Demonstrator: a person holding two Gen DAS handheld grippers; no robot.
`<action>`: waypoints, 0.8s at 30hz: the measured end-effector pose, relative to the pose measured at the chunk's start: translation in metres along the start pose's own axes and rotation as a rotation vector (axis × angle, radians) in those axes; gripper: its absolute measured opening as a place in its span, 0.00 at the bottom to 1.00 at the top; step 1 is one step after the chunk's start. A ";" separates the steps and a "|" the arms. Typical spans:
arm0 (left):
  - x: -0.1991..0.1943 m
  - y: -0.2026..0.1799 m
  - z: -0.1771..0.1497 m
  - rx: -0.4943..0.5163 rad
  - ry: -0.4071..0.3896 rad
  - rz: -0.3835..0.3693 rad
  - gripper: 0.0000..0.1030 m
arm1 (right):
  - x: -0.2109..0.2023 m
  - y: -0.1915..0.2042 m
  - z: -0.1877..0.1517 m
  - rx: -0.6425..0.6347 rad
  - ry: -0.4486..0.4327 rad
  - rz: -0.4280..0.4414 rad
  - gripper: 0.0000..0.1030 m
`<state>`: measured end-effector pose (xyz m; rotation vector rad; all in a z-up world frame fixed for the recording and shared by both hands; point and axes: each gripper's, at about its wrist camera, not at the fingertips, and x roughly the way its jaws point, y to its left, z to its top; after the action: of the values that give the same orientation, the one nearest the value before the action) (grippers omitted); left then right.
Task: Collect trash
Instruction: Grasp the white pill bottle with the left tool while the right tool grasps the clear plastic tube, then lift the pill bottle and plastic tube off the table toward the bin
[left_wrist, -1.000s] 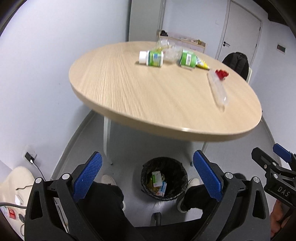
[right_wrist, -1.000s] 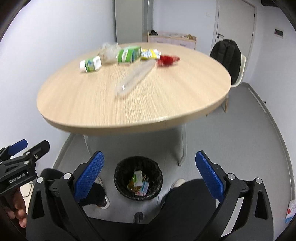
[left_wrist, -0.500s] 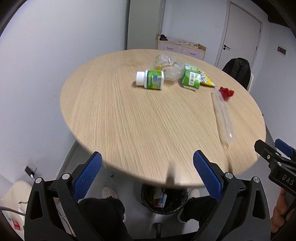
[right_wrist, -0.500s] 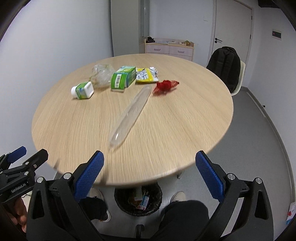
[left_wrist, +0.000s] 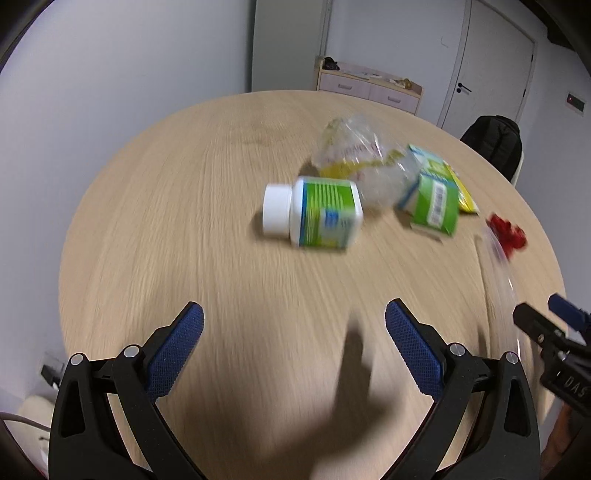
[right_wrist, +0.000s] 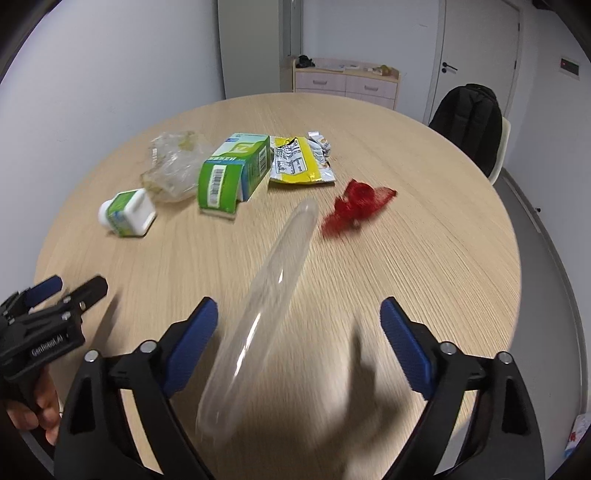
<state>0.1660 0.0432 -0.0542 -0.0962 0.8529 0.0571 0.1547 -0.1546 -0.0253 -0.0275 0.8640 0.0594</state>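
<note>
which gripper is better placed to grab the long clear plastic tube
Right, probably. The clear plastic tube runs straight up between the open right gripper's fingers. The left gripper, also open, faces the white pill bottle, and the tube sits off at its right edge.

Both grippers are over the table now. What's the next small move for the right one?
Probably ease the right gripper forward and down over the clear plastic tube: its jaws are open and empty, and the tube already lies between them, the nearest trash on the table.

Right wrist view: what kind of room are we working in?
Likely a small office or meeting room: a round wooden table, a chair draped with a black backpack, and a drawer cabinet.
</note>
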 end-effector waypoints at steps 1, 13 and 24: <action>0.004 0.000 0.006 -0.001 -0.001 0.000 0.94 | 0.006 0.000 0.004 0.003 0.008 0.000 0.74; 0.041 -0.007 0.051 0.025 0.008 0.014 0.93 | 0.048 0.006 0.027 0.016 0.080 0.022 0.33; 0.053 -0.014 0.061 0.049 0.033 -0.020 0.66 | 0.054 0.012 0.032 0.019 0.088 0.019 0.25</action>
<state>0.2477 0.0369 -0.0537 -0.0593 0.8855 0.0161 0.2131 -0.1389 -0.0458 -0.0037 0.9526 0.0685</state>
